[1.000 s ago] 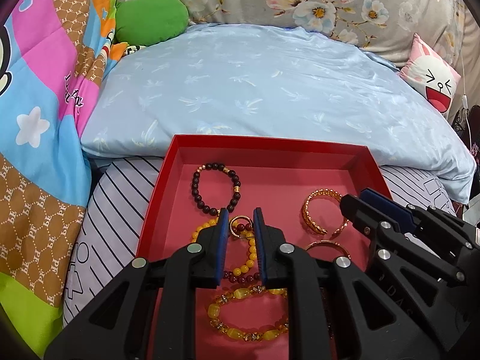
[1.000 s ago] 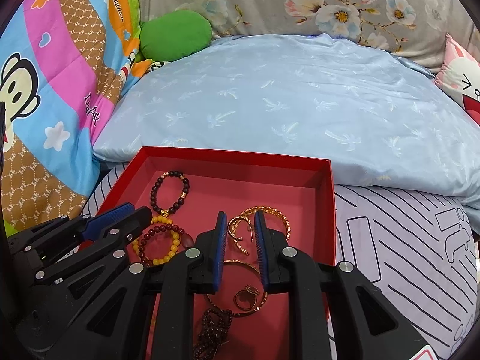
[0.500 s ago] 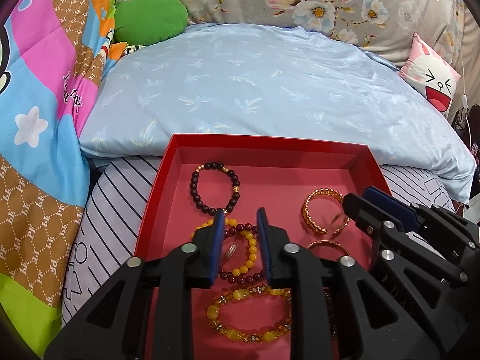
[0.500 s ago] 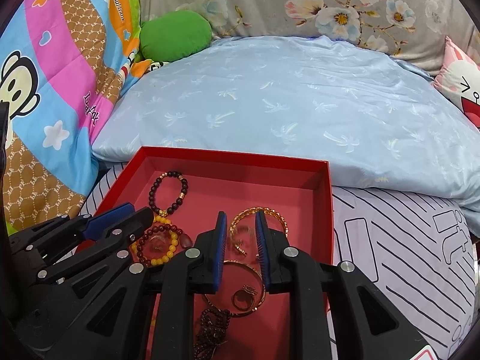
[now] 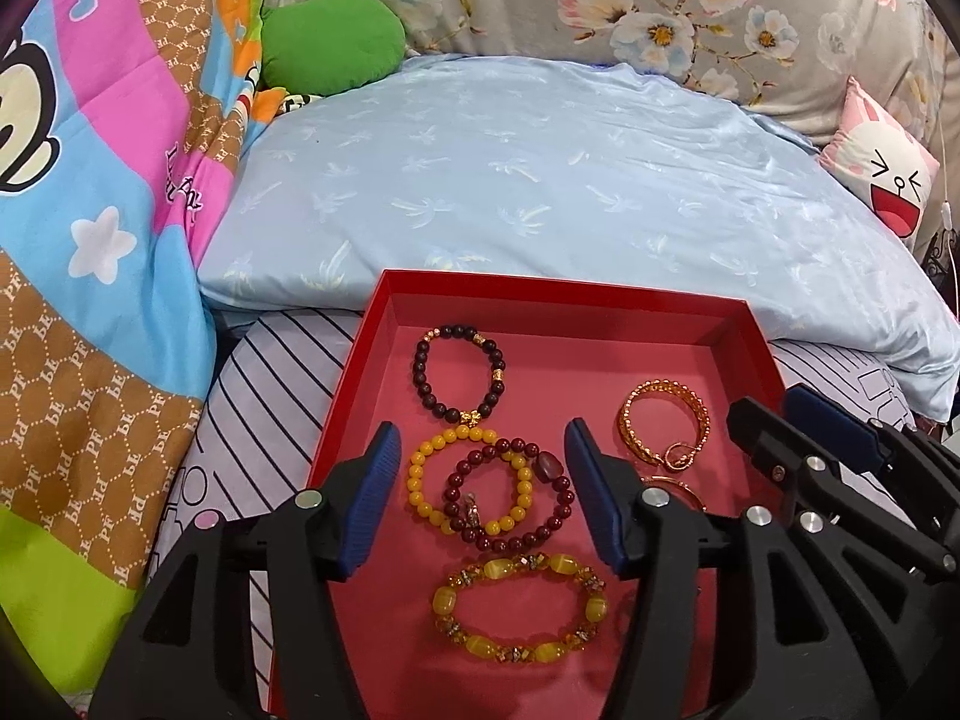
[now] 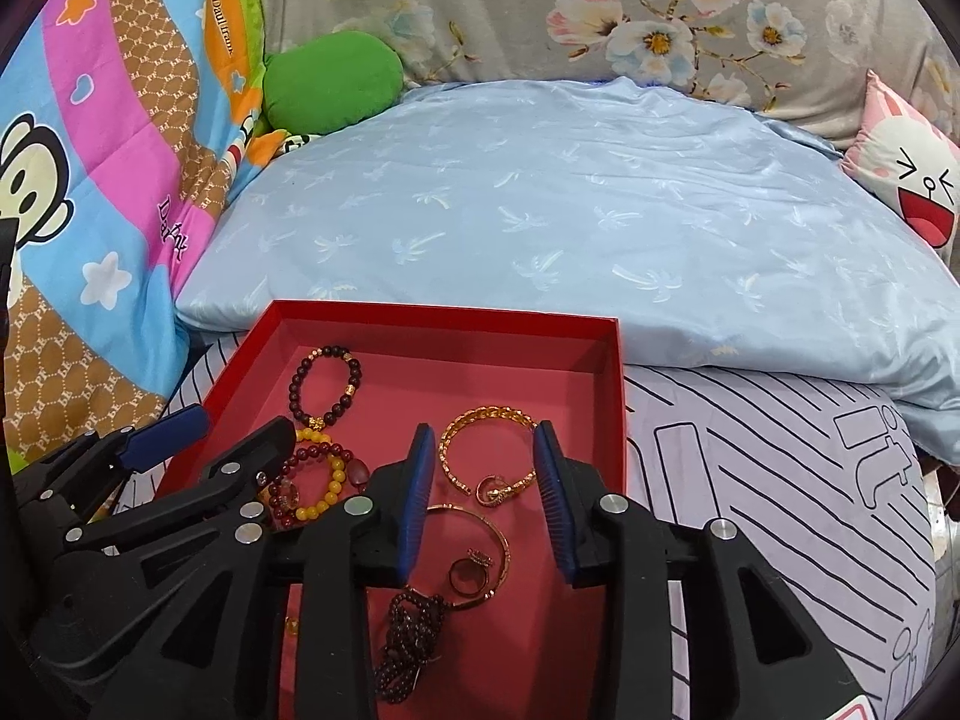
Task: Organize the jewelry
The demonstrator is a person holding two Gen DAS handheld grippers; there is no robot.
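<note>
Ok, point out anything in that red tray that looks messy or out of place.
In the red cardboard tray, the dark red bead bracelet lies overlapping the small yellow bead bracelet instead of apart. Near the tray's front, a dark bead strand sits bunched in a heap, and a small ring lies inside the thin gold bangle.

Black hand-held gripper (image 5: 480,489), blue pads (image 5: 375,498)

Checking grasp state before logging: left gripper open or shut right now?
Open. The left gripper has its blue pads spread wide with nothing between them, above the red and yellow bead bracelets lying in the red box.
</note>
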